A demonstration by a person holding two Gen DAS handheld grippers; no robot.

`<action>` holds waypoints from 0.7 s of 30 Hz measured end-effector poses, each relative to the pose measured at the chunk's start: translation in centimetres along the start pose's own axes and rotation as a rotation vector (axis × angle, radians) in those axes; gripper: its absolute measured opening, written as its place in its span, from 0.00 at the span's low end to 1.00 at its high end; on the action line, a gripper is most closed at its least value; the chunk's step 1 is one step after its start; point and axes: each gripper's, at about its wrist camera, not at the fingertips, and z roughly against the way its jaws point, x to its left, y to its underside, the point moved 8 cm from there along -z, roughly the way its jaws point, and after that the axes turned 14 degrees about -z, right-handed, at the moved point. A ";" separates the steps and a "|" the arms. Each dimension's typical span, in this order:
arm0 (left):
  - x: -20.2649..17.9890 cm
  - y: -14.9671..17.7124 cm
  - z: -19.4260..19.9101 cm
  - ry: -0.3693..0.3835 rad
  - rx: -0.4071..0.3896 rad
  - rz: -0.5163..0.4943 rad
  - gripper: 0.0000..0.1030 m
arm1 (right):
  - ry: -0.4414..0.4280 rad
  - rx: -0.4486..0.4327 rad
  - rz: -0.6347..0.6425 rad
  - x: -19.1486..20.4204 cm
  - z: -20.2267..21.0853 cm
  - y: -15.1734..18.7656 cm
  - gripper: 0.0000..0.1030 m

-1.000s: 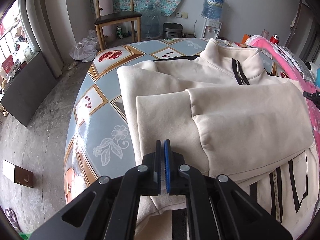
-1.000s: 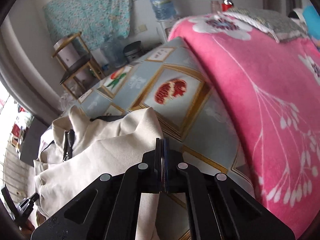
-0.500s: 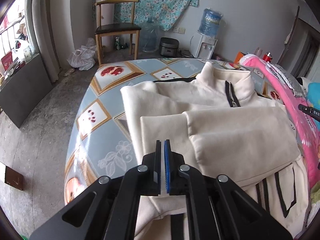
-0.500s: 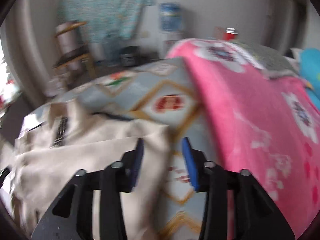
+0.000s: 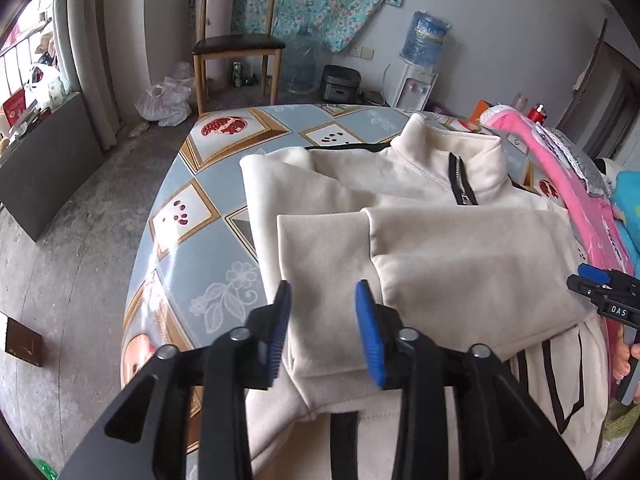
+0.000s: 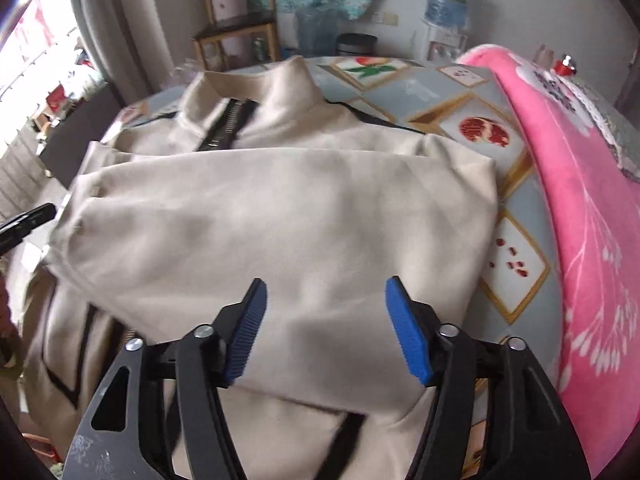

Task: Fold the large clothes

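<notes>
While both grippers gape, jacket (image 5: 420, 248) lies folded.

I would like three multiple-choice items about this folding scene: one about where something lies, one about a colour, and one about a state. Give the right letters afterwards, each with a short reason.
1. Where does the cream jacket lie?
A. on the wooden chair
B. on the patterned table
C. on the floor

2. What colour are the pads of the left gripper?
A. blue
B. red
C. yellow

3. How do the two grippers stand?
A. both shut on cloth
B. left shut, right open
C. both open, holding nothing

Answers:
1. B: the jacket is spread on the table, while the chair stands far behind with nothing on its seat.
2. A: both pads show blue.
3. C: the jaws of the left gripper and the right gripper stand apart above the jacket, with no cloth between them.
</notes>
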 end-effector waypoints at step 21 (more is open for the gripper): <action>0.3 16.2 12.8 -0.017 0.009 0.033 0.52 | 0.094 -0.007 -0.018 1.1 9.6 17.4 0.81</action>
